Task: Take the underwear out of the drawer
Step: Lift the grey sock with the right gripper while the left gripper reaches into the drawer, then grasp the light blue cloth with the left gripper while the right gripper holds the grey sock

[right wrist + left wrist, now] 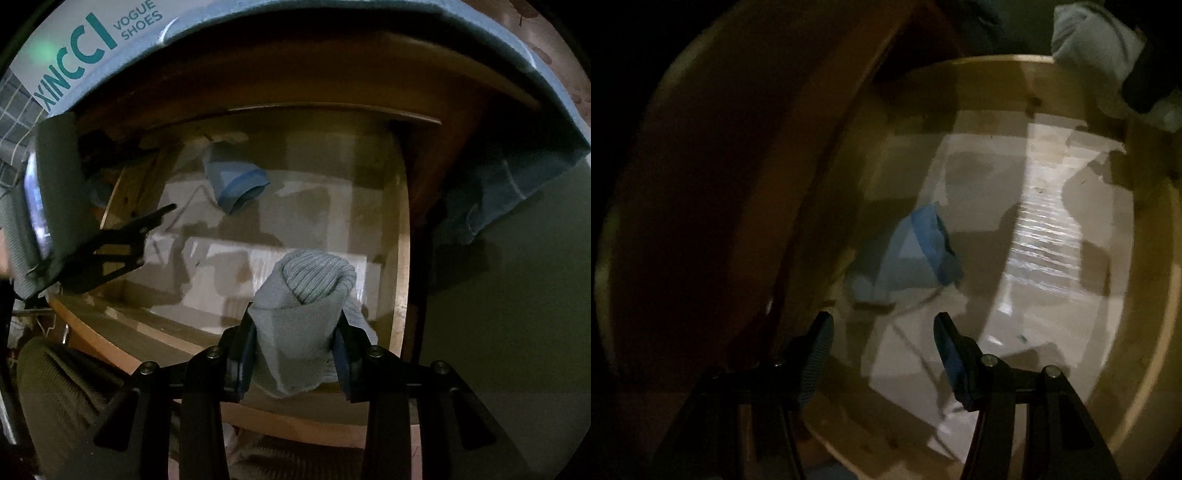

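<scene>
Open wooden drawer (pixel 400 236) seen from above by both wrist cameras, its pale liner sheet (pixel 1027 236) almost bare. The right gripper (pixel 295 354) pinches a rolled grey ribbed garment (pixel 306 306) between its two pads, the roll standing upright out of the jaws above the near part of the drawer; holding it clear of the floor suggests this piece is already on its way out. A second garment, the folded blue underwear (pixel 916 251), lies alone on the liner close against the drawer's side wall, well apart from the grey roll. The left gripper (pixel 882 332) points down into the drawer with its jaws spread and nothing between them, the blue piece just beyond the fingertips (pixel 940 325); this alignment reads as an approach for a grasp, not yet a contact. In the right wrist view the left tool enters from the left edge as a dark frame (pixel 122 240) aimed toward the blue piece. A blue cloth (pixel 491 199) hangs over the cabinet edge beside the drawer, under a shoe box (pixel 92 40)
</scene>
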Demonstrator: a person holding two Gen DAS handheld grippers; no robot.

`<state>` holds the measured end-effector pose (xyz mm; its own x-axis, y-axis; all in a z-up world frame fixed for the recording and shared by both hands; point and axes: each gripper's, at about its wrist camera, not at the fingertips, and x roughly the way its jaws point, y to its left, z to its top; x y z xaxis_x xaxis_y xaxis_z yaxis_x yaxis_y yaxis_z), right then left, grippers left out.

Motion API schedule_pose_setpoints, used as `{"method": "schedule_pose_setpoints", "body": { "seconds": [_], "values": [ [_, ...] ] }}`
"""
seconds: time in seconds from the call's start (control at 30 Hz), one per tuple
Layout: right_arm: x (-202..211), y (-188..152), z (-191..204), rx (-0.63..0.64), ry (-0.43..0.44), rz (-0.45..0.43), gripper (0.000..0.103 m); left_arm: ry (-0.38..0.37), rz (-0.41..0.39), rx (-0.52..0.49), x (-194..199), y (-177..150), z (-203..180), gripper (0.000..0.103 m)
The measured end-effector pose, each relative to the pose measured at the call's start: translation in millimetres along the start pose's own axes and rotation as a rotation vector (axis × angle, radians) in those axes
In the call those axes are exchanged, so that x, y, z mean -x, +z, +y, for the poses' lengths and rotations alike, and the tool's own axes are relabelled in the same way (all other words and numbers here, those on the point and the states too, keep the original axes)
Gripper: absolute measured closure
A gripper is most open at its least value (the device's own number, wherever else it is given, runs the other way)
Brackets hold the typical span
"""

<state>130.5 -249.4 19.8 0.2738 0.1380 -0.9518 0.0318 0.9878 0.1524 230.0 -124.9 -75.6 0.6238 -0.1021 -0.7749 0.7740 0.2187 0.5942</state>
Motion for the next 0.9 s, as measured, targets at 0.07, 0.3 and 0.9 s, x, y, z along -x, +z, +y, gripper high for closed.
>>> {"method": "schedule_pose_setpoints", "body": {
  "seconds": [0.07, 0.3, 0.9],
  "values": [
    [-0.8, 0.5, -1.8, -0.008, 0.005, 0.006, 0.070, -0.008, -0.017, -0.050, -3.3, -0.1, -6.0, 0.048],
    [-1.9, 0.7, -3.4, -0.019, 0.029, 0.018, 0.070, 0.022, -0.027, -0.193, -19.8, 1.4, -30.2, 0.048],
    [-0.2, -1.2, -3.6, -0.023, 0.068, 0.022, 0.070, 0.068, -0.024, -0.251, -43.6, 6.6, -34.6, 0.051]
  ]
}}
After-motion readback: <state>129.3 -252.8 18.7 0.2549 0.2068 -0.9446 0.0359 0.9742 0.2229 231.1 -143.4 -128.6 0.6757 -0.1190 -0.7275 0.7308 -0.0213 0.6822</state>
